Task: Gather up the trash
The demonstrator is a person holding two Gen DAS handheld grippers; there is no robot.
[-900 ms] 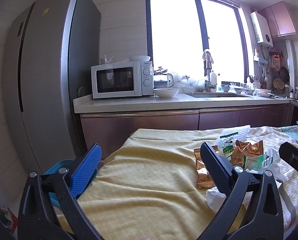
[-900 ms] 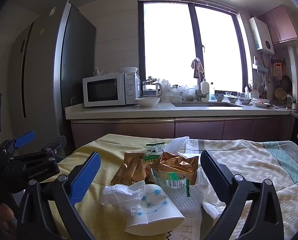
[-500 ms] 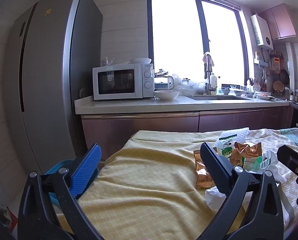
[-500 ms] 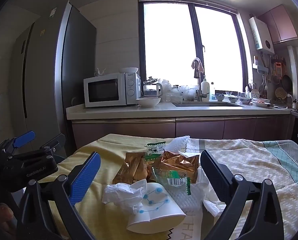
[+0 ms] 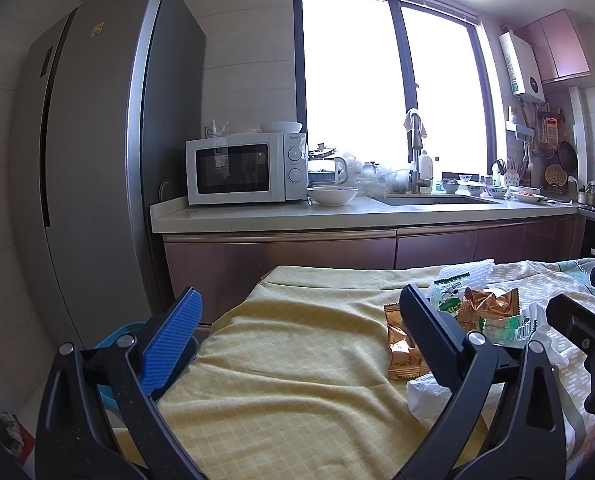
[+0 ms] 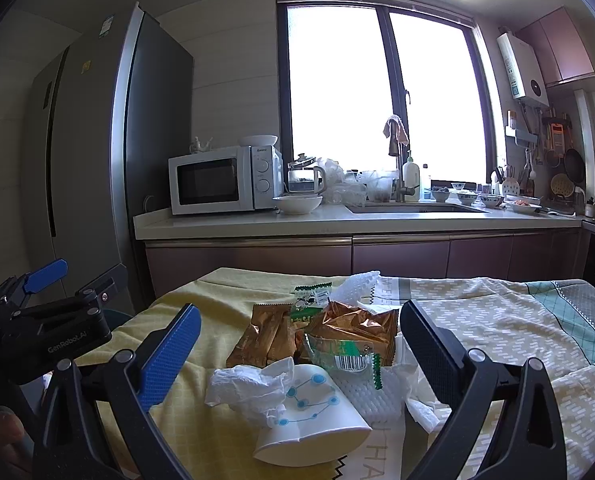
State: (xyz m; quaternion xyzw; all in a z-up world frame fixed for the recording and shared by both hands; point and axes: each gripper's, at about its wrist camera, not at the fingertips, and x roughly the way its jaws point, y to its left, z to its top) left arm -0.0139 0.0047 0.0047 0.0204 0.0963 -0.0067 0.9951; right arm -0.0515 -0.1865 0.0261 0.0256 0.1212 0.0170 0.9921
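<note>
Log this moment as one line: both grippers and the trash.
left gripper: open, empty | right gripper: open, empty | crushed white paper cup, bronze foil wrappers: on yellow tablecloth, untouched

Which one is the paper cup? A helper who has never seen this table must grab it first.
On the cloth-covered table before the kitchen counter, find the trash pile near the yellow cloth's right edge. The paper cup lies on its side at the pile's near end, touching a crumpled tissue. It alone is white with blue connected dots.
</note>
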